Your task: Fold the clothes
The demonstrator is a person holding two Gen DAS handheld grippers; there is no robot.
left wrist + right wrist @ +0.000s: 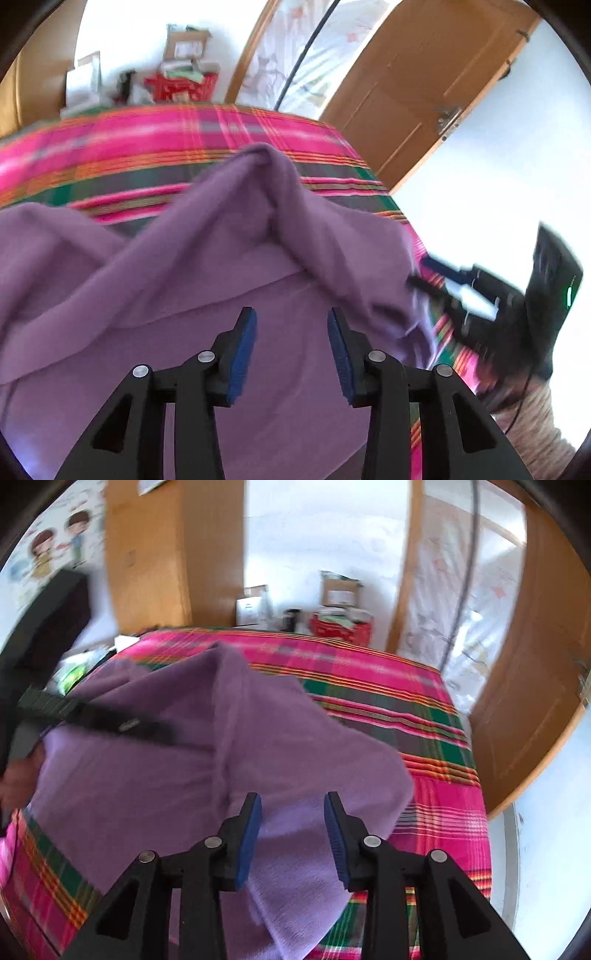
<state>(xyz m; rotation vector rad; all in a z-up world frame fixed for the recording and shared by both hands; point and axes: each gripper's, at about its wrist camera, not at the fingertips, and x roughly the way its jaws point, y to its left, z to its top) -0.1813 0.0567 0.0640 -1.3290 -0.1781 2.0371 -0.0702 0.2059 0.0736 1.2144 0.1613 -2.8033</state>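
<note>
- Plainly, the left gripper stands with its jaws apart and nothing between the blue pads; purple cloth shows in the gap but lies below it, not pinched.
- The right gripper is the same: jaws apart, pads bare, the cloth only seen through the gap.
- The purple garment lies rumpled on the plaid bedspread, at the near side of it, directly under and ahead of both grippers.
- One raised fold of the garment peaks ahead of the left jaws, toward the far part of the bedspread; in the right wrist view a loose flap drapes toward the bedspread's near edge, just under the right jaws.
- Judged by its soft creases and fuzzy nap, the garment is light, limp fleece or knit: it should sag when lifted, bunch easily, and not slip much in the pads.
- A hem edge or corner looks the best hold, one per gripper, so that the cloth hangs flat.
- The left gripper shows blurred at the far left of the garment in the right wrist view.
</note>
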